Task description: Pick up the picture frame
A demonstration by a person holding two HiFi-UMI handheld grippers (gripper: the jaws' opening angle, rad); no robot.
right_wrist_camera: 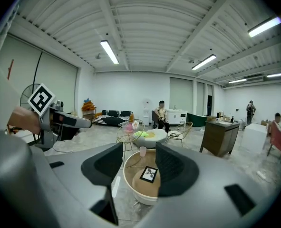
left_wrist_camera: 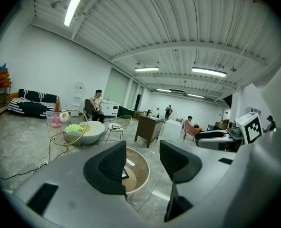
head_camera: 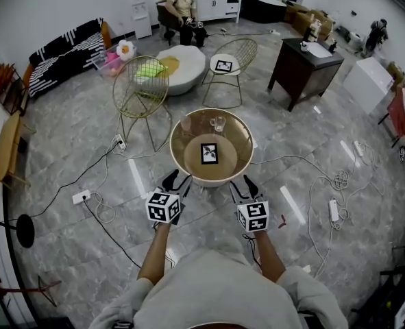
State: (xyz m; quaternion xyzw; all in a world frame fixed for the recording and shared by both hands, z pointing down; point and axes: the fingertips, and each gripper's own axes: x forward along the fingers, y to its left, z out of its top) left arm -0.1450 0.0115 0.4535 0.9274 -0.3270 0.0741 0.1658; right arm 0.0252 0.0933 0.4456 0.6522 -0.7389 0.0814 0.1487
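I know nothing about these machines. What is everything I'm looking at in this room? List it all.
Picture frame: one, black, lying flat at the middle of the round table.
Round table: one, tan with a glass top, just ahead of the claws.
Cups: two, on the table's far side, a clear cup and a pinkish cup.
Wire chairs: two, gold, beyond the table, the left chair and the right chair.
Pouf: one, white, behind the chairs.
Sofa: one, black-and-white striped, far left.
Desk: one, dark brown, back right.
Power strip: white, on the grey floor, with cables.
Seated person: one, at the back.
Claws: two, black, the left claw and the right claw, both open and empty.
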